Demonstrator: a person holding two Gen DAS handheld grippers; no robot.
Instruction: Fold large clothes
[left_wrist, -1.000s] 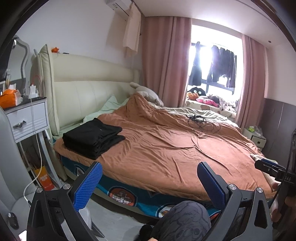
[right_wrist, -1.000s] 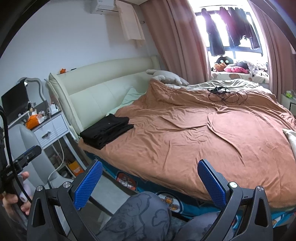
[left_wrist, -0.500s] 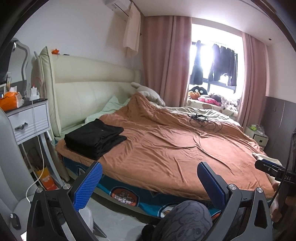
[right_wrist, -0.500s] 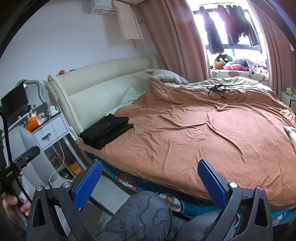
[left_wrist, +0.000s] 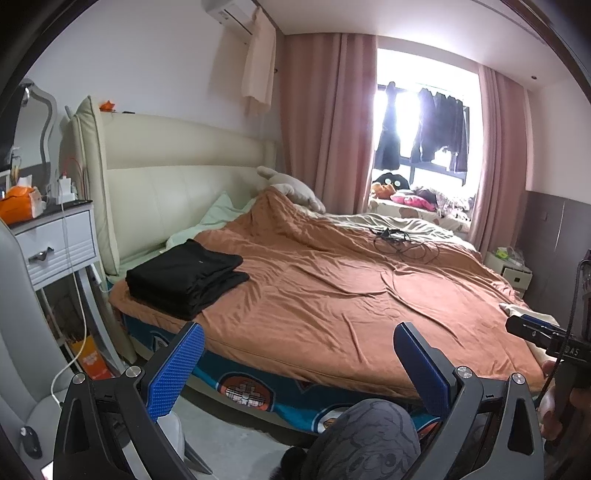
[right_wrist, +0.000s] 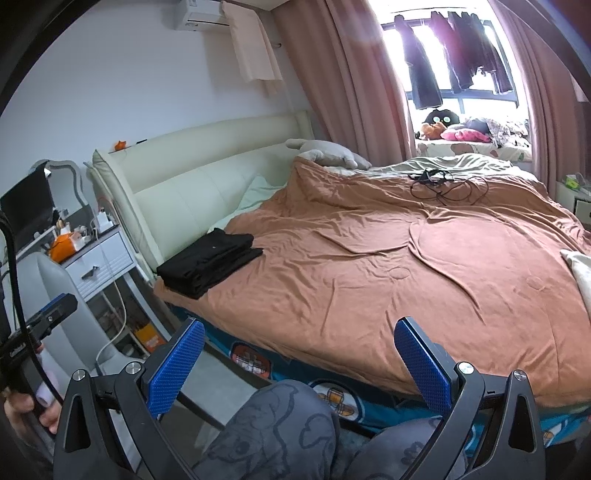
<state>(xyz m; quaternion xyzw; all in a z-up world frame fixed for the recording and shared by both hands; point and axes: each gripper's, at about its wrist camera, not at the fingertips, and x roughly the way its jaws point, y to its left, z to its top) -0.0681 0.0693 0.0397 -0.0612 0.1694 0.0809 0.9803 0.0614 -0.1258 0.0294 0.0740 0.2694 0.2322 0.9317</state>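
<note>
A stack of folded black clothes (left_wrist: 186, 278) lies on the near left corner of the bed, on the brown cover (left_wrist: 332, 295); it also shows in the right wrist view (right_wrist: 208, 262). A light garment edge (right_wrist: 580, 273) lies at the bed's right side. My left gripper (left_wrist: 295, 362) is open and empty, held off the bed's near edge above my knee. My right gripper (right_wrist: 299, 362) is open and empty, also short of the bed. Each gripper shows at the other view's edge, the right one (left_wrist: 543, 334) and the left one (right_wrist: 44, 317).
A white nightstand (left_wrist: 55, 240) with an orange tissue box (left_wrist: 18, 199) stands left of the bed, a grey chair (right_wrist: 55, 295) before it. Black cables (left_wrist: 402, 243) lie on the far part of the cover. A plush toy (left_wrist: 291, 186) rests by the headboard.
Both views have shifted slightly; the bed sits a little lower and nearer in the left view. Both grippers stay open and empty.
</note>
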